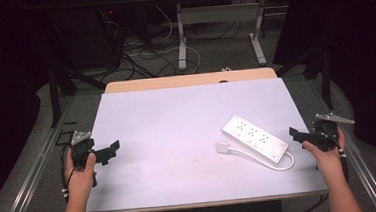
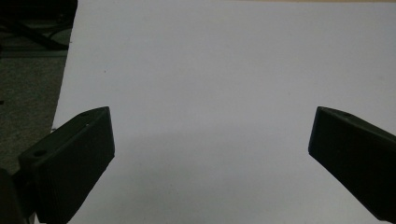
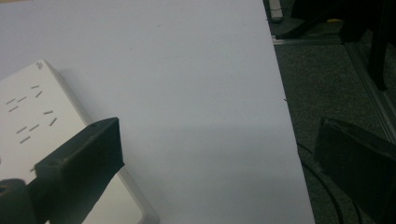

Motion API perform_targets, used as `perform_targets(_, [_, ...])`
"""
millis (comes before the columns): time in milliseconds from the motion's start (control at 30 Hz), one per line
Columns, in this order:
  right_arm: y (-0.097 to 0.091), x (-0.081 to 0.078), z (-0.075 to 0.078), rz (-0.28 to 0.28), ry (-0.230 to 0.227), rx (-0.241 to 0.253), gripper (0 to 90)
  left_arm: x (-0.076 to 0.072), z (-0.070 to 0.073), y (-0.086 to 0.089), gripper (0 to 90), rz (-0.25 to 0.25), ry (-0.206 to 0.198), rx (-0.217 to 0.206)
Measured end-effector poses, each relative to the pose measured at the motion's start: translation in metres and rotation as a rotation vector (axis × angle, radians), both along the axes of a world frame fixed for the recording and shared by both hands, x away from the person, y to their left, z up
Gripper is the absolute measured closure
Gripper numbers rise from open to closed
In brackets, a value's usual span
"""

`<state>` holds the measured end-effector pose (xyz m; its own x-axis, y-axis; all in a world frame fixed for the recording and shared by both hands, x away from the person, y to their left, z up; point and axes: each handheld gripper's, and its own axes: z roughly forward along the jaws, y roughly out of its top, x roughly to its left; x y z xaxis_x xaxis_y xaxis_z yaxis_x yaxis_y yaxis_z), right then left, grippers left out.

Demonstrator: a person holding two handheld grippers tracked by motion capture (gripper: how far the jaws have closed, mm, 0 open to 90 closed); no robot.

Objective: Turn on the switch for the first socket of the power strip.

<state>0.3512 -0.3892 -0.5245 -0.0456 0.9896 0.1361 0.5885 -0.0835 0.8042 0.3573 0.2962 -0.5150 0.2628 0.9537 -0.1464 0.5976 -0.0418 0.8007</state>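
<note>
A white power strip (image 1: pixel 255 137) lies at an angle on the right half of the white table (image 1: pixel 177 122), its cord (image 1: pixel 267 159) looping round to a white plug (image 1: pixel 223 146) beside it. The strip's end (image 3: pixel 28 112) lies just left of my right gripper's left jaw. My right gripper (image 1: pixel 298 135) is held at the table's right edge, jaws wide apart and empty; its gap (image 3: pixel 219 154) spans the table edge. At the left edge my left gripper (image 1: pixel 110 150) is open over bare table (image 2: pixel 210 93), nothing between its jaws.
Beyond the far edge of the table top a wooden strip (image 1: pixel 189 80) shows, then the legs of another desk (image 1: pixel 181 41) and loose cables (image 1: pixel 142 54) on the floor. Grey carpet (image 3: pixel 336 84) and a metal rail (image 1: pixel 30 177) flank the table.
</note>
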Motion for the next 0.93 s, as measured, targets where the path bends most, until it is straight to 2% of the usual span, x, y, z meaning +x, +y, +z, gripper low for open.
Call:
perform_targets(67, [0.0025,0.0014,-0.0025,0.003,-0.013,-0.020,1.0,0.0007,-0.0026,-0.0013,0.4,0.001,0.006,0.000])
perform_targets(100, [0.0035,0.0010,-0.0028,0.009,0.003,-0.023,1.0,0.0011,-0.0037,-0.0019,0.4,-0.001,0.005,-0.001])
perform_targets(133, [0.0034,0.0016,-0.0039,0.022,-0.004,-0.032,1.0,0.0012,-0.0044,-0.0022,0.4,-0.001,0.006,0.002])
perform_targets(367, [0.0063,0.0024,-0.0066,0.018,0.012,-0.023,1.0,0.0017,-0.0062,-0.0027,0.4,-0.001,0.015,0.003])
perform_targets(500, [0.0058,0.0029,-0.0075,0.017,0.001,-0.032,1.0,0.0017,-0.0065,-0.0021,0.4,0.002,0.014,0.003])
perform_targets(833, [0.0039,0.0030,-0.0091,0.019,0.015,-0.021,1.0,0.0029,-0.0084,-0.0012,0.4,0.004,0.016,0.003])
perform_targets(933, [0.0039,0.0033,-0.0104,0.004,0.005,-0.017,1.1,0.0033,-0.0088,-0.0011,0.3,0.006,0.019,0.004])
